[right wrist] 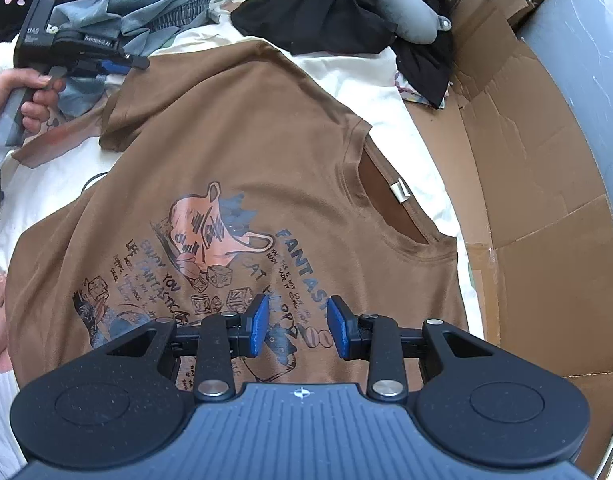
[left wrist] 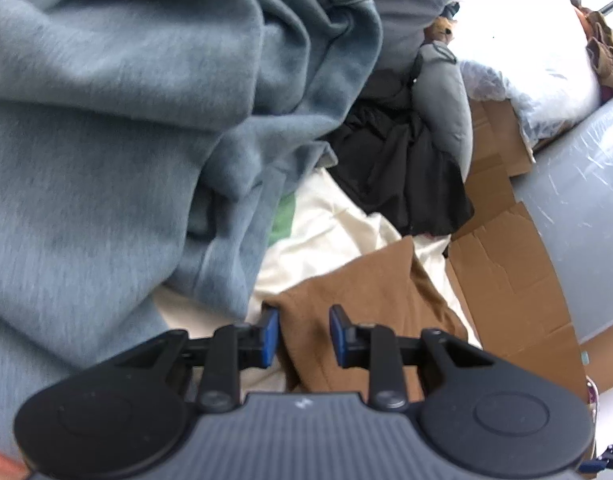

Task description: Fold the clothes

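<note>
1. Across a cream sheet (right wrist: 390, 92) lies a brown T-shirt (right wrist: 234, 152), print side up and mostly flat, its round neckline toward the cardboard (right wrist: 518, 184) on the right.
2. Its chest carries a printed cartoon in salmon and blue-grey with lettering that includes "FANTASTIC"; a small pale label shows inside the collar.
3. One sleeve near the upper left is bunched and wrinkled.
4. Right tongs (right wrist: 296, 326) hover over the lower part of the print, blue pads partly apart with nothing between them.
5. Left tongs (left wrist: 303, 334) stand narrowly open over a rumpled brown fold of the shirt, gripping nothing; the right wrist view shows them at the sleeve, held by a hand (right wrist: 26, 100).
6. A soft, fleecy blue-grey garment (left wrist: 106, 120) is heaped just beside the left tongs.
7. Black clothing (right wrist: 334, 16) and a smooth grey padded shape (right wrist: 394, 4) lie beyond the shirt.
</note>
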The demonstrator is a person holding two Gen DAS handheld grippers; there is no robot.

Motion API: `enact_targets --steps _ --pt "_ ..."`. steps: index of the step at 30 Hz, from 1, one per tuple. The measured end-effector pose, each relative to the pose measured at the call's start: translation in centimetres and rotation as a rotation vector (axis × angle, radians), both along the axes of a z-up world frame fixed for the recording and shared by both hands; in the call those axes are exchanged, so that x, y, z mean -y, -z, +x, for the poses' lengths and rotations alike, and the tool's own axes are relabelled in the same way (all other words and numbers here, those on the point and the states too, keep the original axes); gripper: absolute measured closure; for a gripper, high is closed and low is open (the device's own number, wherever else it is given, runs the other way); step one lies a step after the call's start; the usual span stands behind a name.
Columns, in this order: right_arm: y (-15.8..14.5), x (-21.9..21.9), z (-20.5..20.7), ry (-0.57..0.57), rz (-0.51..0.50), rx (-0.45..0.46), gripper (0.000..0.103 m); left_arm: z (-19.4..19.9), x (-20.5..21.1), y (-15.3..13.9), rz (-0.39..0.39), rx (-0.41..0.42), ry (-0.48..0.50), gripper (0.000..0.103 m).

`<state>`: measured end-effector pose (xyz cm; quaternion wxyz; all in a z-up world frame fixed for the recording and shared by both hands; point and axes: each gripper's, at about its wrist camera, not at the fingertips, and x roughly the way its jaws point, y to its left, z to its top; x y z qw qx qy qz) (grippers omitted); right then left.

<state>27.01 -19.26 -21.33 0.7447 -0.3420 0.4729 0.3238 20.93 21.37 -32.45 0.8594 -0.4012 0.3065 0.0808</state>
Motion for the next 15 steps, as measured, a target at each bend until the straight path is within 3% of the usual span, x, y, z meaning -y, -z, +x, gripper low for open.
enact_targets --steps 4,5,7,9,15 --pt "0.2 -0.3 0.0 -0.009 0.005 0.001 0.064 0.1 0.0 -0.2 0.024 0.008 0.020 0.076" --pt "0.2 -0.4 0.1 -0.006 0.009 0.001 0.064 0.1 -0.1 -0.1 0.024 0.009 0.022 0.078" --pt "0.5 -0.5 0.3 0.003 0.020 0.001 0.064 0.1 -0.4 -0.3 0.013 0.023 0.019 0.093" --pt "0.6 -0.8 0.4 0.005 0.031 0.000 0.064 0.1 -0.7 -1.0 0.023 0.041 0.005 0.094" --pt "1.3 -1.8 0.2 0.005 0.067 -0.012 0.063 0.3 -1.3 -4.8 0.129 0.100 -0.012 0.099"
